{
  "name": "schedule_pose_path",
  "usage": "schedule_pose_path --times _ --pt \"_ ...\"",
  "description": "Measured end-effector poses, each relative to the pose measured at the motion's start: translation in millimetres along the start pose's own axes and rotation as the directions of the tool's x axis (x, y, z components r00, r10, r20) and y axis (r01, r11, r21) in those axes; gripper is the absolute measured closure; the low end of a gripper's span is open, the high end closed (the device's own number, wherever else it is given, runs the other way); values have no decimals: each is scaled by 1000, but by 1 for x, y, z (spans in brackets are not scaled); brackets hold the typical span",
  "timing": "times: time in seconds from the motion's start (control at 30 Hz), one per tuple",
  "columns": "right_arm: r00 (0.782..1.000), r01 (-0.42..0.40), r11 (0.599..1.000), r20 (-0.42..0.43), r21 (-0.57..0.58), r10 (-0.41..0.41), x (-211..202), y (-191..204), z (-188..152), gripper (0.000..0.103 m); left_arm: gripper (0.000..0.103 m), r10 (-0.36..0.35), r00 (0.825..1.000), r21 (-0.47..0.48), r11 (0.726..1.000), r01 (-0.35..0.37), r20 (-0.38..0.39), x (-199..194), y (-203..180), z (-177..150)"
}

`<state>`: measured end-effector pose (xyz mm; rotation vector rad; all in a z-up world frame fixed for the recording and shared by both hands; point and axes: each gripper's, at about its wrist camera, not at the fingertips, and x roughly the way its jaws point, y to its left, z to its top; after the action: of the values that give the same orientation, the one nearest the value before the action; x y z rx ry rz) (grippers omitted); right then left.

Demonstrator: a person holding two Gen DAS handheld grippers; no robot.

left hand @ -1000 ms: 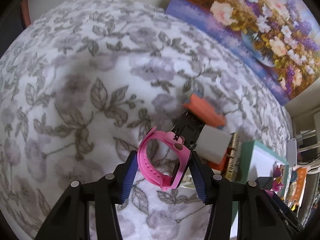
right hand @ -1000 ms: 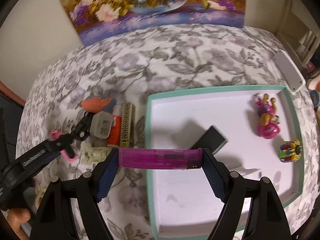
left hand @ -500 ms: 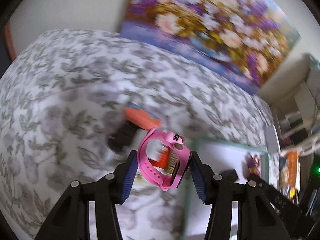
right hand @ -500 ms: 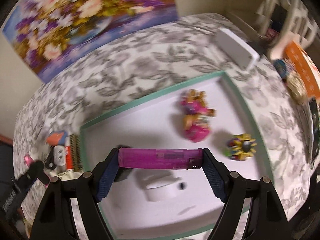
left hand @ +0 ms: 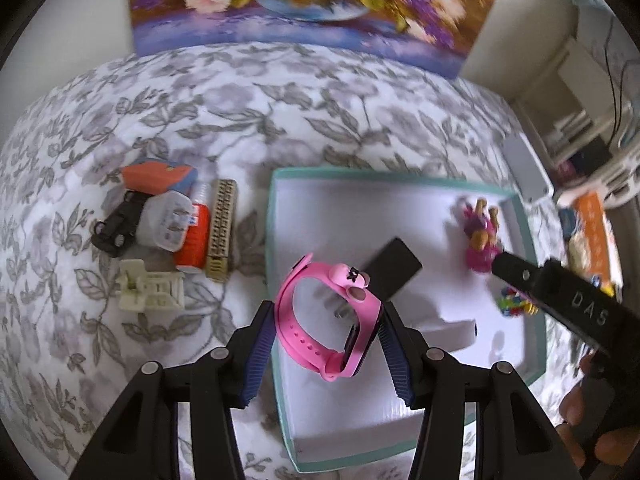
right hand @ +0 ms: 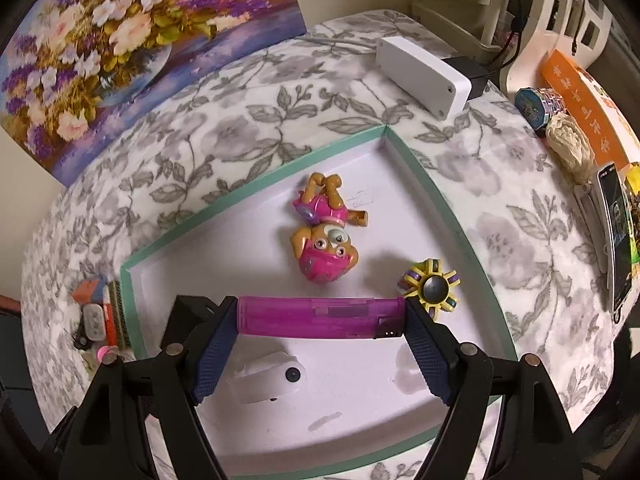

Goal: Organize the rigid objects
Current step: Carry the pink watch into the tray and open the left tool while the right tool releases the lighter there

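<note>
Left gripper (left hand: 328,334) clamps pink watch (left hand: 326,320) above teal-rimmed tray (left hand: 270,240). Tray holds black block (left hand: 394,266), pink toy dog (left hand: 480,236). Right gripper (left hand: 560,300) enters from right. Clutter pile (left hand: 168,228) left of tray on floral cloth (left hand: 200,120).

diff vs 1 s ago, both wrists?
The left gripper carried the pink watch rightward from above the floral cloth to above the teal-rimmed tray. The right gripper moved the purple lighter from the tray's left edge deeper in, toward the toy dog and spinner. Both grips unchanged; tray contents and the pile beside it stayed put.
</note>
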<state>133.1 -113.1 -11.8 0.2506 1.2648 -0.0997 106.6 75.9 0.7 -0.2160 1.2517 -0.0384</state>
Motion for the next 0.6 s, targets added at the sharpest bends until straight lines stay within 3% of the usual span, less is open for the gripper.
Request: schedule_pose_path --times 0.2,0.6 --pt "999 21 999 -37 -28 -22 12 4 -4 21 48 32 998 23 999 -31 -55 16 -7 -10" --pt "996 44 998 -82 -47 -47 30 4 -6 21 48 65 994 17 998 -64 -88 30 -4 -11"
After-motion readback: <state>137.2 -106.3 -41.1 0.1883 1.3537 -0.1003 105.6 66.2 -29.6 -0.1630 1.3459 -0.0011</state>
